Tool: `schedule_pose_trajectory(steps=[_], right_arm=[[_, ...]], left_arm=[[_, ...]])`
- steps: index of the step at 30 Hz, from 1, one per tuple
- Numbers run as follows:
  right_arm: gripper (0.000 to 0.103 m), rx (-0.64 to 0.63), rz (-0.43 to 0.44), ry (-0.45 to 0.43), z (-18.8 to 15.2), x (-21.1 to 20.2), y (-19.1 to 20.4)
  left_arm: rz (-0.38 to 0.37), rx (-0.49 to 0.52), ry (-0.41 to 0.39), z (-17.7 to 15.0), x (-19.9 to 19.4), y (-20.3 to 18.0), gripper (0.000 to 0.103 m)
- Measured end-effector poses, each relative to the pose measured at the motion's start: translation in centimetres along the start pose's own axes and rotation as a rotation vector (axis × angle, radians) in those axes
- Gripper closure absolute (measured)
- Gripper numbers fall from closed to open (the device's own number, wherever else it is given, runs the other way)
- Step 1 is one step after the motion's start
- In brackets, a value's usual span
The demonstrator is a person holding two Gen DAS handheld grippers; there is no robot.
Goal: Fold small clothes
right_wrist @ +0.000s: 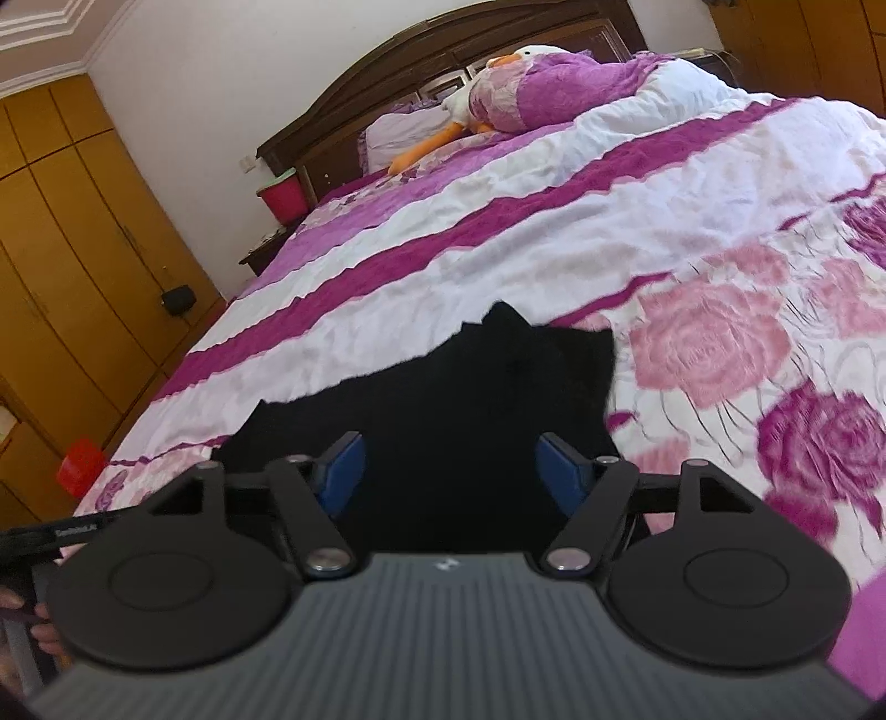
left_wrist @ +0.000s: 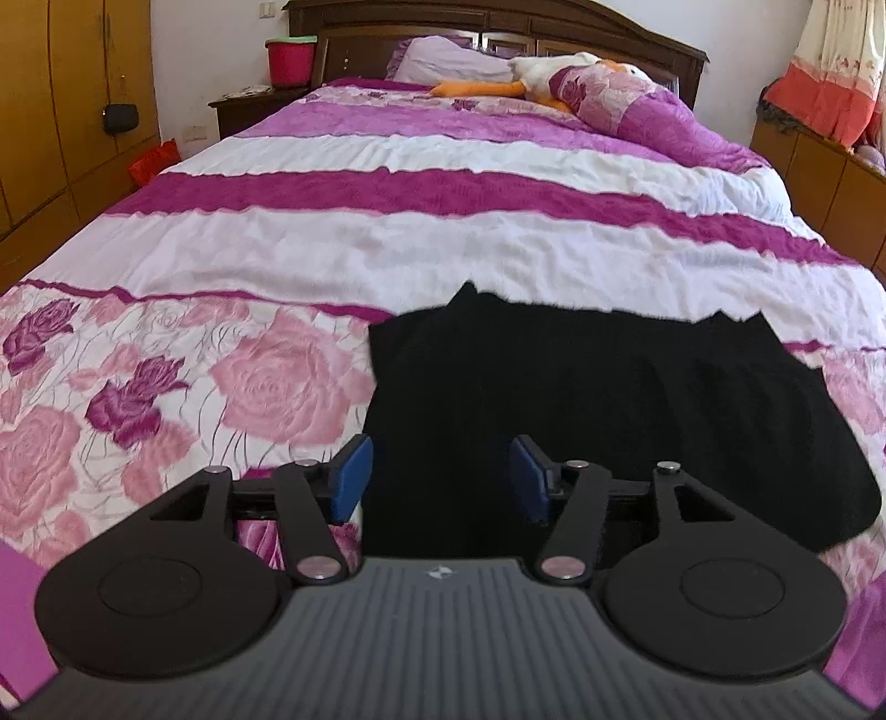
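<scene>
A small black garment lies flat on the pink and white floral bedspread near the foot of the bed. My left gripper is open, its blue pads apart, just above the garment's near left part. In the right wrist view the same garment lies ahead, and my right gripper is open with blue pads spread over the garment's near edge. Neither gripper holds anything. The garment's near edge is hidden behind both grippers.
A stuffed duck and a rolled purple quilt lie by the wooden headboard. A red bucket stands on the nightstand. Yellow wardrobes line the left side. The bedspread stretches wide around the garment.
</scene>
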State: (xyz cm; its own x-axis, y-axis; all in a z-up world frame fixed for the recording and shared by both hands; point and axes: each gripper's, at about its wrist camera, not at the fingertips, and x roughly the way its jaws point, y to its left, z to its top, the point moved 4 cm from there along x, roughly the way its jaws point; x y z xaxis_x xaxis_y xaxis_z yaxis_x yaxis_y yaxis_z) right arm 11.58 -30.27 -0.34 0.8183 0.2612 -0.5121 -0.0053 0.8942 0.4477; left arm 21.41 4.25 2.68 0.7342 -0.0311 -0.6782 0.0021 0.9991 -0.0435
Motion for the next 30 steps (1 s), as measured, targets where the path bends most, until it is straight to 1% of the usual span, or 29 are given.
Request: schedule_pose_trajectory(steps=[6,10,16,19,23,27,30], right_arm=[[0.031,0.010,-0.072,-0.016,-1.7,-1.5,-1.7],[0.031,0.046,-0.126,-0.016,-2.6,-1.3,-3.6],[0.031,0.101,-0.166,-0.042,-3.4,-0.5,-5.8],[0.031,0.112,-0.168,-0.037,-3.7,0.2,-6.4],[0.031,0.128,-0.157,-0.034,-3.9,1.1,-6.8],[0.031,0.139,-0.159,-0.029,-4.2,2.1,-7.3],[0.028,0.122,-0.147,-0.040,-4.6,2.3,-7.4]], left_arm=[[0.009,-0.013,0.019,-1.4,0.8,0.5,0.038],[0.003,-0.031,0.020,-1.7,1.9,0.8,0.038],[0.025,-0.045,0.045,-2.4,4.1,1.5,0.038],[0.021,-0.061,0.057,-2.8,5.0,2.0,0.038],[0.014,-0.060,0.045,-3.1,5.6,2.2,0.033],[0.007,-0.071,0.050,-3.2,6.2,2.3,0.029],[0.007,-0.069,0.042,-3.3,6.4,2.3,0.027]])
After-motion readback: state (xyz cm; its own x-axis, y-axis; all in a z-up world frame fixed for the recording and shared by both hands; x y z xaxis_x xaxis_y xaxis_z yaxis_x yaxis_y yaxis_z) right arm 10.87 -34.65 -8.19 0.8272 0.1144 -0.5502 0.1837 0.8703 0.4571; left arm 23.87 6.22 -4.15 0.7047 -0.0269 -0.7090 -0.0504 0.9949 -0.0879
